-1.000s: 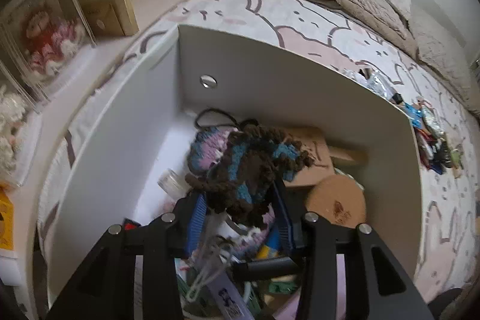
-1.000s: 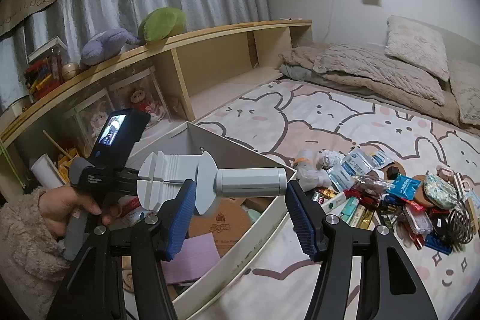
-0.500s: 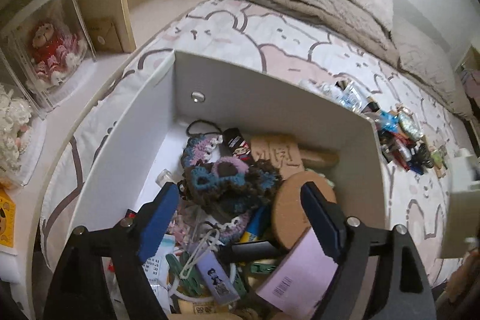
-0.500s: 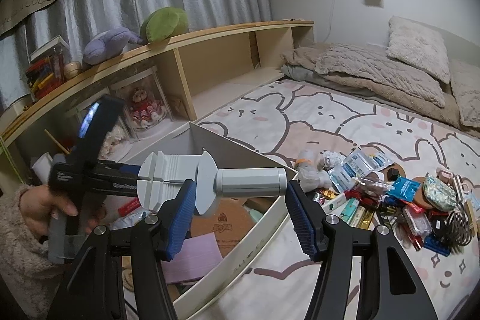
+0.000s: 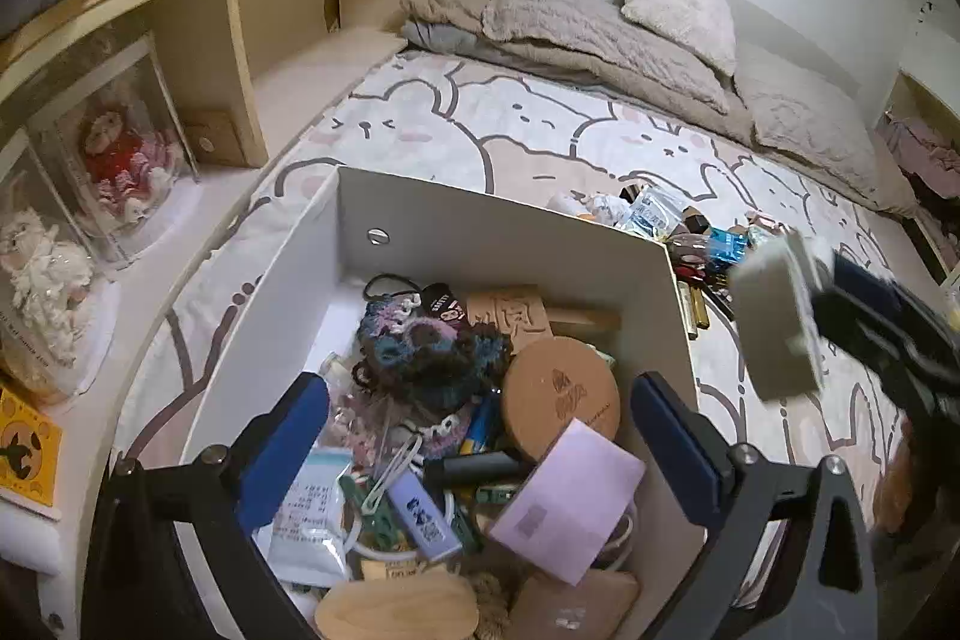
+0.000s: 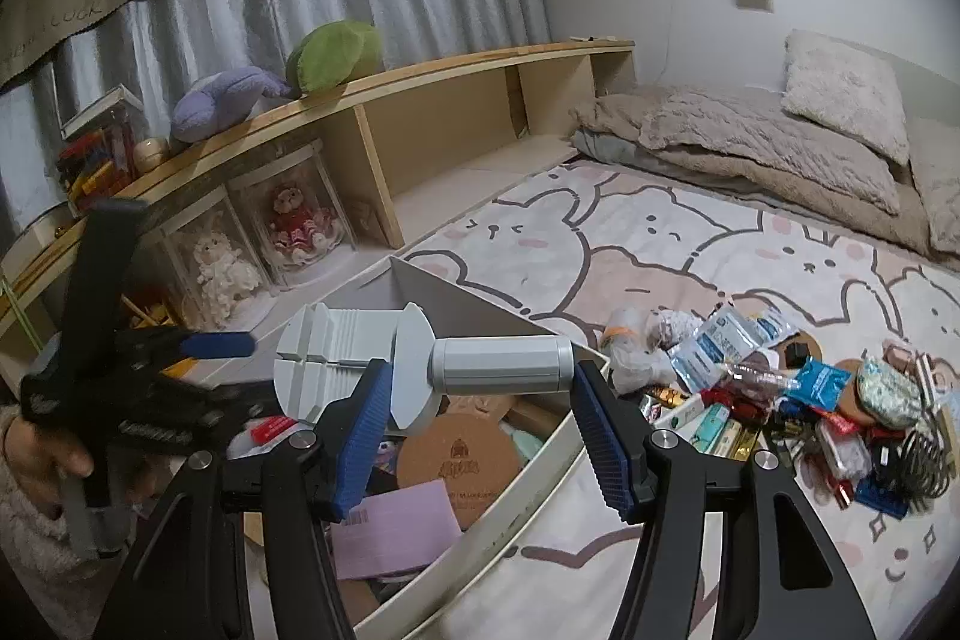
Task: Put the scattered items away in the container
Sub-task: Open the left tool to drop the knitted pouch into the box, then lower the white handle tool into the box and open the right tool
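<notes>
White open-topped storage box point(image 5: 504, 244) fills the lower centre of my left view, resting on the bed and heaped with clutter. My left hand-held gripper point(image 5: 480, 436) hangs over it, jaws opening, nothing between them. My right hand-held gripper point(image 6: 474, 436) pinches a grey plastic tool point(image 6: 420, 370) above the box rim, ready, I'd judge, to drop in.

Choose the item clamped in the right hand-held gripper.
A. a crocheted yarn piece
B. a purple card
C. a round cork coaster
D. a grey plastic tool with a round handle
D: in the right wrist view the right hand-held gripper has its blue pads pressed on the grey plastic tool, held over the white box.
</notes>
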Motion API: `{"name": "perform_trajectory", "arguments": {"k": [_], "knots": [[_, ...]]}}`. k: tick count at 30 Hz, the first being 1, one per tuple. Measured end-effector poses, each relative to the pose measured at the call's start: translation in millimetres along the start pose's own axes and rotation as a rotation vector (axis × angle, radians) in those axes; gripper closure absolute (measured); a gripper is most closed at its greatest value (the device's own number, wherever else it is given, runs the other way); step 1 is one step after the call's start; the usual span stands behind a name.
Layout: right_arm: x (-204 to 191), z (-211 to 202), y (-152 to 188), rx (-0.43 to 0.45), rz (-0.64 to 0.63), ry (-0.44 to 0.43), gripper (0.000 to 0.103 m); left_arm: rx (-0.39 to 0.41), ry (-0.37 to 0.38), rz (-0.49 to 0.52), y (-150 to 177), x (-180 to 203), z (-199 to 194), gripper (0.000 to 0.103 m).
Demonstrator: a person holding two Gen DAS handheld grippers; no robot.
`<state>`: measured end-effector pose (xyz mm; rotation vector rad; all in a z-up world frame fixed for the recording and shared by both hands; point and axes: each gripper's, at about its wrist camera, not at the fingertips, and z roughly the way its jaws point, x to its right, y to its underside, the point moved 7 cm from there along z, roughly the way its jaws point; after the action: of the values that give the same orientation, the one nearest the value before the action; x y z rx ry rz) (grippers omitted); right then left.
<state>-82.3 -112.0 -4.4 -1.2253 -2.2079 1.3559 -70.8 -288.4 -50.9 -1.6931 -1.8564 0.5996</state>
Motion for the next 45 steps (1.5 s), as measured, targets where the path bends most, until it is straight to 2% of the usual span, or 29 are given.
{"name": "perform_trajectory", "arguments": {"k": [9,13,16,21,26,30,34,37,40,45], "knots": [[-22,26,-9,-0.066,-0.064,-0.04,0.042,0.143,-0.074,-0.037,19,-32,-45,0.0],[-39,47,-10,-0.109,-0.147,-0.051,0.042,0.196,-0.117,-0.046,31,-49,-61,0.0],[-54,64,-9,-0.142,-0.23,-0.073,0.042,0.235,-0.114,-0.052,40,-56,-66,0.0],[-76,96,-10,-0.196,-0.327,-0.085,0.042,0.239,-0.152,-0.044,54,-65,-63,0.0],[-94,129,-14,-0.237,-0.383,-0.076,0.042,0.231,-0.124,-0.046,63,-58,-59,0.0],[-105,155,-15,-0.27,-0.427,-0.083,0.042,0.234,-0.136,-0.024,66,-52,-57,0.0],[-117,176,-8,-0.312,-0.556,-0.085,0.042,0.236,-0.113,-0.008,68,-50,-58,0.0],[-119,190,-5,-0.335,-0.604,-0.069,0.042,0.24,-0.121,-0.005,68,-52,-59,0.0],[-117,202,-6,-0.344,-0.611,-0.061,0.042,0.238,-0.126,-0.003,67,-53,-56,0.0],[-118,210,-7,-0.311,-0.65,-0.071,0.042,0.237,-0.141,0.0,67,-53,-51,0.0]]}}
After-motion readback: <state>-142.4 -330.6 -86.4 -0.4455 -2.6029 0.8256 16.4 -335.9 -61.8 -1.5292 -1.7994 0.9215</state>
